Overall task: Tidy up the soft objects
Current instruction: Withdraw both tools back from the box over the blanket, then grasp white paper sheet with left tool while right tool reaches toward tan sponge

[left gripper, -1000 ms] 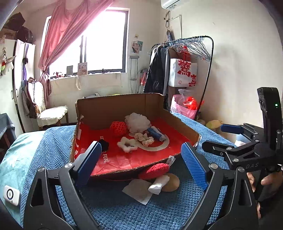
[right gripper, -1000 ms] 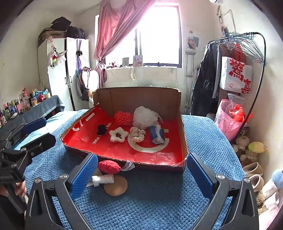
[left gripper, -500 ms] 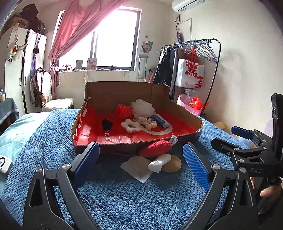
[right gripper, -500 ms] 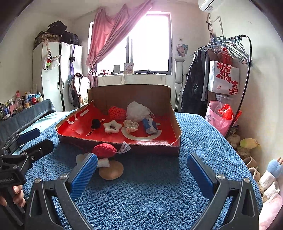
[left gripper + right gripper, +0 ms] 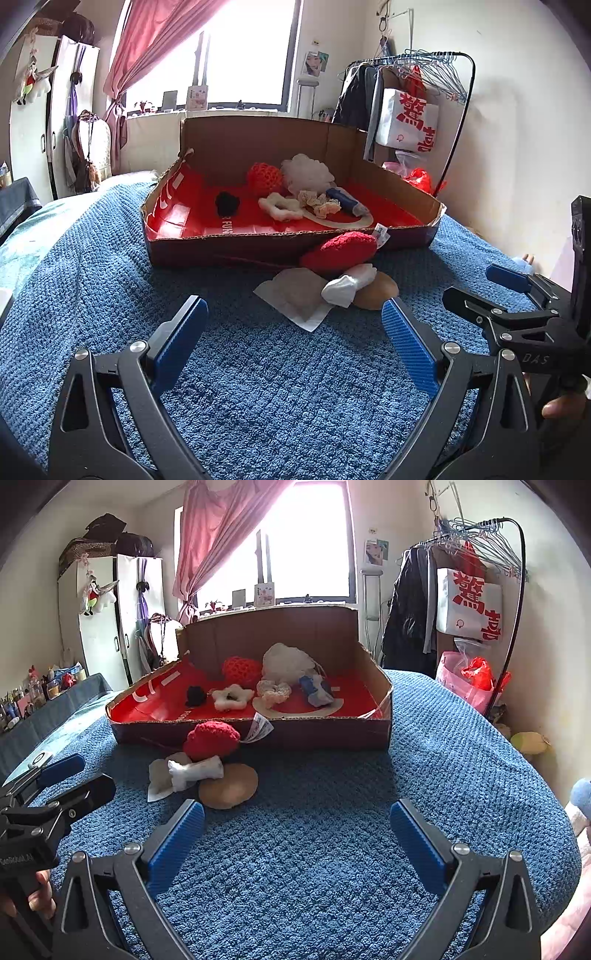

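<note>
A red-lined cardboard box (image 5: 258, 243) (image 5: 332, 734) lies on the blue bedspread and holds several soft items: a red knit ball (image 5: 264, 179), a white puff (image 5: 306, 173), a black pom (image 5: 227, 205) and a white star (image 5: 232, 697). In front of the box lie a red knit piece (image 5: 340, 251) (image 5: 211, 736), a white bone-shaped toy (image 5: 347, 284) (image 5: 195, 771), a tan round pad (image 5: 376, 291) (image 5: 229, 786) and a pale flat cloth (image 5: 297, 295). My left gripper (image 5: 293, 338) is open, low over the bedspread just short of these. My right gripper (image 5: 297, 832) is open, to their right.
A clothes rack (image 5: 413, 92) with hangers and a white bag stands at the back right. A window with a pink curtain (image 5: 221, 535) is behind the box. A white wardrobe (image 5: 110, 609) stands at the left. Blue bedspread (image 5: 443, 757) spreads around the box.
Both grippers have dropped lower and come closer to the loose items in front of the box. Both stay open. Nothing on the bed has moved.
</note>
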The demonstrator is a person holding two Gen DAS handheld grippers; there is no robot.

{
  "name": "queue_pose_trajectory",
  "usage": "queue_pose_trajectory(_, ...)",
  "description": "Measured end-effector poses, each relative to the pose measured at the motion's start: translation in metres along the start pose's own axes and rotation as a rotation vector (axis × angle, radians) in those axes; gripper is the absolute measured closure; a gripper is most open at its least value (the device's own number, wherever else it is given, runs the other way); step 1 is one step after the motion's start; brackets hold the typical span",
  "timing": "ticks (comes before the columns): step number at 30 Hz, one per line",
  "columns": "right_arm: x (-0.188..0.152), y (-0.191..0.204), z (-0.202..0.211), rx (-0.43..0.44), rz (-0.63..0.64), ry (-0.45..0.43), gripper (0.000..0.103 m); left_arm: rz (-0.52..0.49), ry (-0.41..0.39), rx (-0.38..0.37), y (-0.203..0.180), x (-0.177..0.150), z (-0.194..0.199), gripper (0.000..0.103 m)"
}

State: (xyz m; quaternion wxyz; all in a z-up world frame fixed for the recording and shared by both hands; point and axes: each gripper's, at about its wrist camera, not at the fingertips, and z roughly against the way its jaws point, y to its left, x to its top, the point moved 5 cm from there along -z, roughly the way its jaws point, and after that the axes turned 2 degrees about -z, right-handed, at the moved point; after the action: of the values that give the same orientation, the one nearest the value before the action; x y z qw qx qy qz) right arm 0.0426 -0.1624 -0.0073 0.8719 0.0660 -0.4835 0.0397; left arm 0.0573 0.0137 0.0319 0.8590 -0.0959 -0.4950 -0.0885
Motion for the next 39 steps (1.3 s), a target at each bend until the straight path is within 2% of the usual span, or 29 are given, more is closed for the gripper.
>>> queue_pose_trajectory(13, -0.007, -0.001, -0.015, 0.018, -0.024, 0.057, 0.0, 0.027, 0.074, -0.002, 0.006, -0.006, -0.015, 0.006)
queue_pose_trajectory(18, 0.001, 0.0, -0.021, 0.068, -0.041, 0.099, 0.0, 0.017, 0.11, -0.003, 0.009, 0.002, -0.017, 0.006)
queue_pose_trajectory(22, 0.009, 0.004, -0.037, 0.136, -0.024, 0.182, 0.0, -0.01, 0.178, -0.057, 0.011, 0.01, -0.027, 0.006)
queue_pose_trajectory(26, 0.013, 0.01, -0.055, 0.194, 0.012, 0.27, 0.0, -0.01, 0.279, -0.145, 0.017, 0.012, -0.045, 0.006)
queue_pose_trajectory(31, 0.015, 0.019, -0.074, 0.229, 0.081, 0.346, 0.0, -0.106, 0.343, -0.172, 0.017, 0.013, -0.068, 0.007)
queue_pose_trajectory(35, 0.017, 0.03, -0.082, 0.256, 0.149, 0.371, 0.006, -0.2, 0.368, -0.188, 0.009, 0.016, -0.084, 0.008)
queue_pose_trajectory(37, 0.019, 0.035, -0.086, 0.264, 0.175, 0.379, 0.012, -0.246, 0.377, -0.19, 0.005, 0.017, -0.091, 0.014)
queue_pose_trajectory(39, 0.02, 0.038, -0.09, 0.271, 0.197, 0.381, 0.014, -0.279, 0.393, -0.196, 0.002, 0.017, -0.098, 0.02)
